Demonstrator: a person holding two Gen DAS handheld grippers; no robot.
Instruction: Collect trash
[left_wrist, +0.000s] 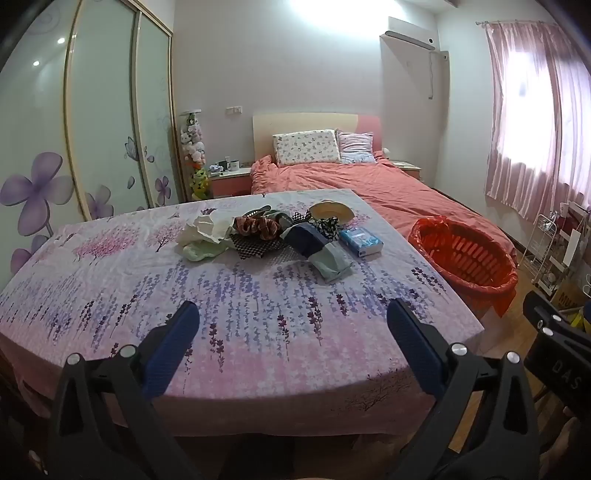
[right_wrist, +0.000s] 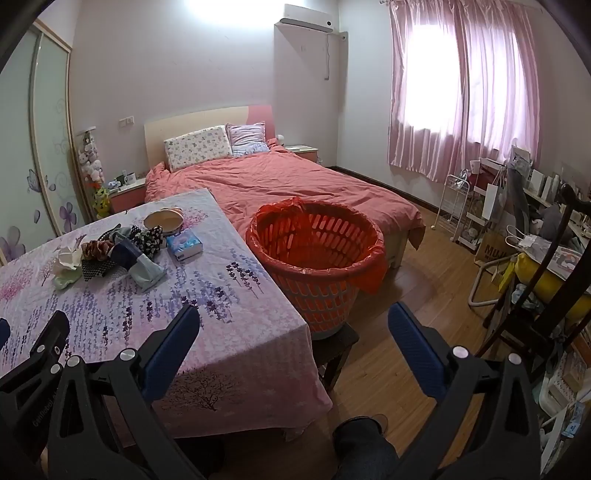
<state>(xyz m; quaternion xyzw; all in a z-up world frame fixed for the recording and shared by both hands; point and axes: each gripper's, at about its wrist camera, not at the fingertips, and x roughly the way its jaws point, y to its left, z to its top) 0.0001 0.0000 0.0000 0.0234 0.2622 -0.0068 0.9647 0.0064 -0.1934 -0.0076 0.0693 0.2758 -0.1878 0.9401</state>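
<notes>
Left wrist view: we hold our left gripper (left_wrist: 291, 317) level, fingers apart, empty, above the lavender-print tablecloth (left_wrist: 258, 325); the right gripper (right_wrist: 293, 317) likewise gapes. The heap of crumpled trash (left_wrist: 273, 232) lies beyond, beside the red plastic lined basket (right_wrist: 314, 254).

A big bed with a salmon-pink blanket (right_wrist: 280, 177) stands by the back wall. 2 pillows lean on its headboard: a white flowery pillow (left_wrist: 306, 146) and a striped pink pillow (left_wrist: 355, 147) beside it. A white air conditioner (right_wrist: 306, 17) hangs high on the wall. Shiny pink curtains (right_wrist: 461, 88) cover the bright window. A tall wardrobe with purple flower doors (left_wrist: 92, 122) fills the left side. A hanging string of soft toys (left_wrist: 192, 151) is near it. The wooden floor (right_wrist: 417, 266) is brown.
</notes>
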